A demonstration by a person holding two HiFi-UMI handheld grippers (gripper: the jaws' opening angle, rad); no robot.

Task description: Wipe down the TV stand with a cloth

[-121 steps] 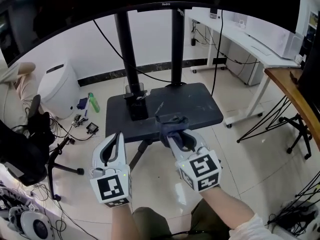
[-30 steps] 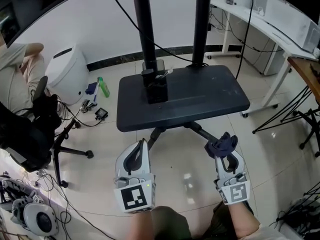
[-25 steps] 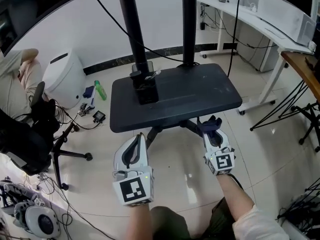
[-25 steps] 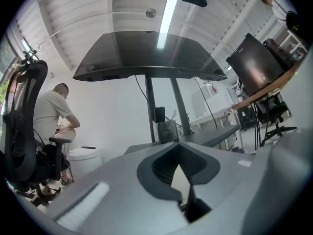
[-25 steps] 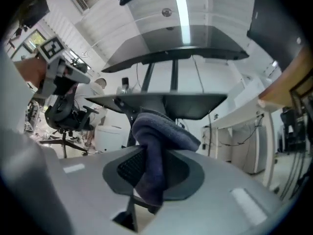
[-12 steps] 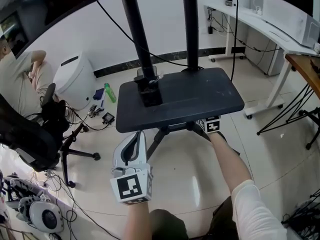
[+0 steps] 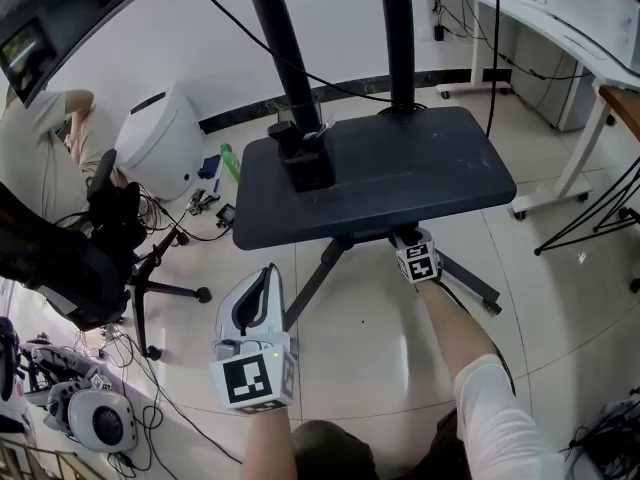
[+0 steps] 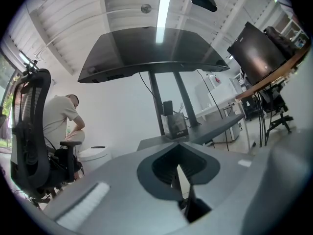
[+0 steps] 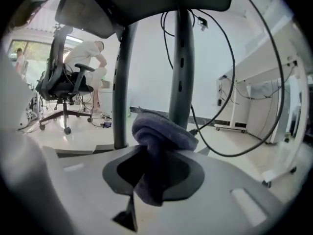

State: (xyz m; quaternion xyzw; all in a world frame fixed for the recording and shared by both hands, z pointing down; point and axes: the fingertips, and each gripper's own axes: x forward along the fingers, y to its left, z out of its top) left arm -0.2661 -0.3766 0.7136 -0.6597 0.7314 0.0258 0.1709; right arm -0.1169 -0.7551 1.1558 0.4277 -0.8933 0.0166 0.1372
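Cloth (image 9: 159, 141) is sitting pinched in right gripper (image 9: 145, 182) beneath TV stand's (image 7: 400, 183) near edge; left gripper (image 7: 266, 276) is hanging closed, empty.

TV stand shelf (image 7: 420, 183): top is free across the middle and right. Black box (image 7: 305, 165) blocks the back-left, hard against the left post (image 7: 283, 48); right post (image 7: 397, 28) stands at the back edge. Under the shelf, left leg (image 7: 305, 288) and right leg (image 7: 470, 286) splay forward; right gripper (image 9: 152, 173) with the cloth (image 9: 159, 131) sits in the gap between them, both posts dead ahead. Left of the shelf: office chair (image 7: 95, 258), white bin (image 7: 165, 148), green bottle (image 7: 230, 160). Right of it, bare tile up to the desk leg (image 7: 580, 153).
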